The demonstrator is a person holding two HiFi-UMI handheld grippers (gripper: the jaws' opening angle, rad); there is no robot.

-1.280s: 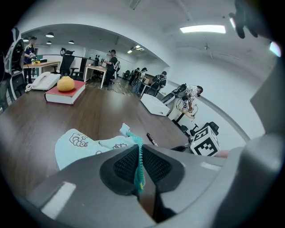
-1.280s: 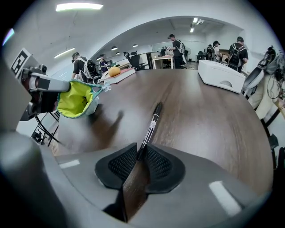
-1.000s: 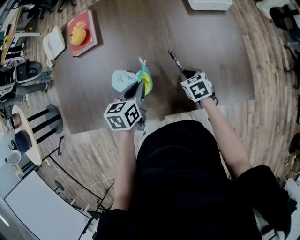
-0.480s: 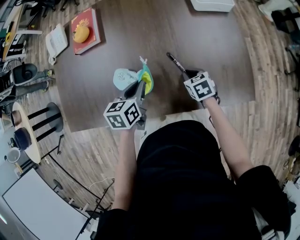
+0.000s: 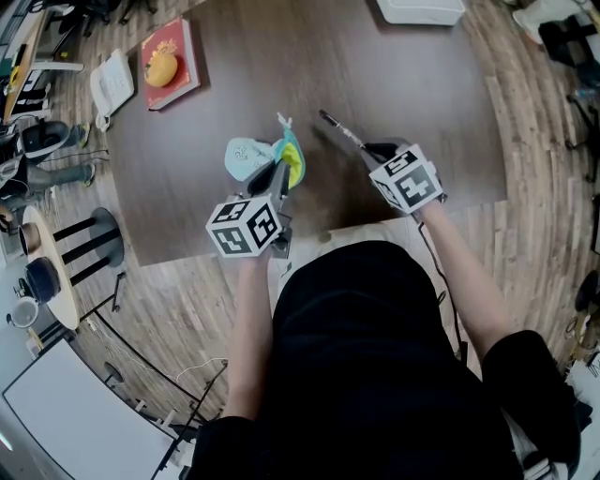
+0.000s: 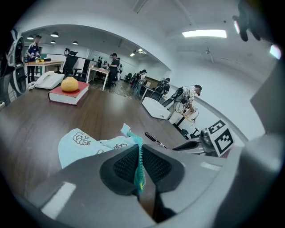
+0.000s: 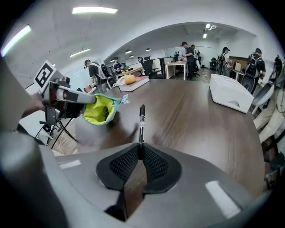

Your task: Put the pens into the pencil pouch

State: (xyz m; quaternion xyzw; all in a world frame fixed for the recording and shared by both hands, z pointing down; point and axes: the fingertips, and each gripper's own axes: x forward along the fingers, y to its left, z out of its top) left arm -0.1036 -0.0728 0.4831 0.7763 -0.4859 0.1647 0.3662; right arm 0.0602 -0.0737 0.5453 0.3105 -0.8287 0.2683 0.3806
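A light blue pencil pouch (image 5: 251, 157) with a yellow-green lining (image 7: 99, 109) and teal zipper lies on the dark wood table (image 5: 403, 75). My left gripper (image 5: 281, 176) is shut on the pouch's zipper edge (image 6: 139, 156) and holds its mouth up. My right gripper (image 5: 370, 150) is shut on the end of a black pen (image 5: 339, 131), which sticks out past the jaws above the table, to the right of the pouch. In the right gripper view the pen (image 7: 141, 122) points away, with the open pouch mouth to its left.
A red book with an orange fruit on it (image 5: 167, 62) and a white desk phone (image 5: 110, 82) sit at the table's far left. A white box (image 5: 419, 9) stands at the far edge. Stools (image 5: 89, 242) stand left of the table; people and desks fill the room behind.
My right gripper has lifted the pen off the table and swung its tip left, toward the pouch. The left gripper and pouch have stayed put.
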